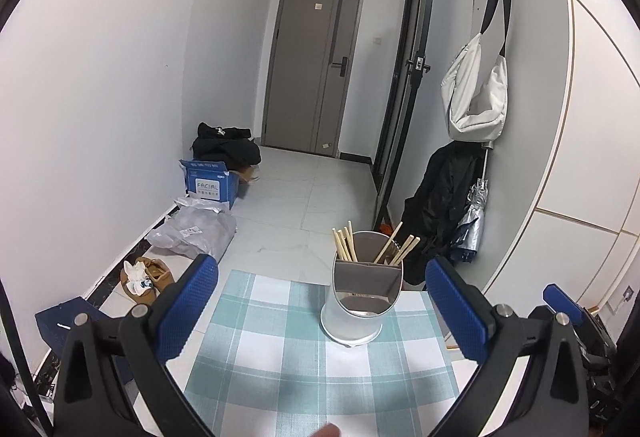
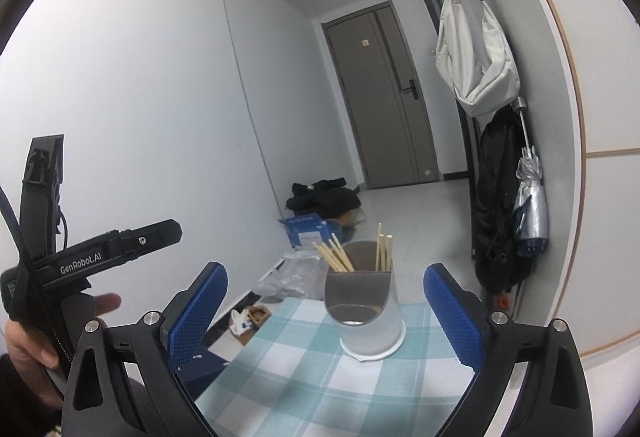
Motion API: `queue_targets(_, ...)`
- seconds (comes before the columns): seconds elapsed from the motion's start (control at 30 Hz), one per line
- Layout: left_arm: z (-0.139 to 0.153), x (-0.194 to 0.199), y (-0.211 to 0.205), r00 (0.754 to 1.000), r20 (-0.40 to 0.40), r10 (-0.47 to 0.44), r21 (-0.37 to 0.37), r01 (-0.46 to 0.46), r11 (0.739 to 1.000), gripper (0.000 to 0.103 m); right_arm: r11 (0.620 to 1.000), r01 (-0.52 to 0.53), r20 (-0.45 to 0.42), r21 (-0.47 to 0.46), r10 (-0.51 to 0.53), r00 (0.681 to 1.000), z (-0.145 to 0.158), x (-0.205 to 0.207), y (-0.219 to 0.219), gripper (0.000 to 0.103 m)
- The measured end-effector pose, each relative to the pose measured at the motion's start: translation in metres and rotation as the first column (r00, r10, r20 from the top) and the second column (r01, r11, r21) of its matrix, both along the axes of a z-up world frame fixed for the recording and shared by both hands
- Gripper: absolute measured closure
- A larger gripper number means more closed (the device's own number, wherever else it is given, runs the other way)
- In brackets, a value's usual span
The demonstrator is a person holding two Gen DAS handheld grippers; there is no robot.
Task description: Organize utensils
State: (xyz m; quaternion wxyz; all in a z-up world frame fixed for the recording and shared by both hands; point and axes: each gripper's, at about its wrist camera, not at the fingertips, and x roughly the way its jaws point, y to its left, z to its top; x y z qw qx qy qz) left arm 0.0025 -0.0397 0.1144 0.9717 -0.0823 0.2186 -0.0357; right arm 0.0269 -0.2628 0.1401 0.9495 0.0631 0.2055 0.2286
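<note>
The utensil holder (image 1: 362, 301) stands upright near the far edge of the checked placemat (image 1: 280, 349), with wooden chopsticks (image 1: 345, 246) leaning out of its rear compartments; I count roughly 8, though some overlap. The left gripper (image 1: 322, 311) hovers over the mat, fingers spread wide and holding nothing. The right gripper (image 2: 326, 317) is likewise splayed and unloaded, facing the holder. A white bag (image 2: 474, 53) and a folded umbrella (image 2: 530, 197) hang on the right-hand wall.

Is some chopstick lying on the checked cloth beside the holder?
No, all chopsticks stand inside the holder; the cloth around it is bare.
</note>
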Motion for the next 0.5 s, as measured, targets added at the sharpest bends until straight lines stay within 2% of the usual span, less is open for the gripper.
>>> queue_targets(0.1, -0.002, 0.003, 0.003, 1.0, -0.02, 0.006, -0.021, -0.007, 1.0, 0.001, 1.0, 0.0, -0.001, 0.002, 0.0, 1.0, -0.001, 0.0, 0.0, 0.003)
queue_targets(0.23, -0.005, 0.002, 0.007, 0.999, -0.006, 0.043, -0.043, -0.043, 0.998, 0.001, 1.0, 0.0, -0.002, 0.0, 0.0, 1.0, -0.002, 0.0, 0.0, 0.003)
queue_targets(0.5, -0.012, 0.01, 0.006, 1.0, -0.021, 0.009, -0.036, -0.009, 0.999, 0.001, 1.0, -0.006, -0.014, 0.0, 0.006, 1.0, -0.009, 0.007, 0.002, 0.003)
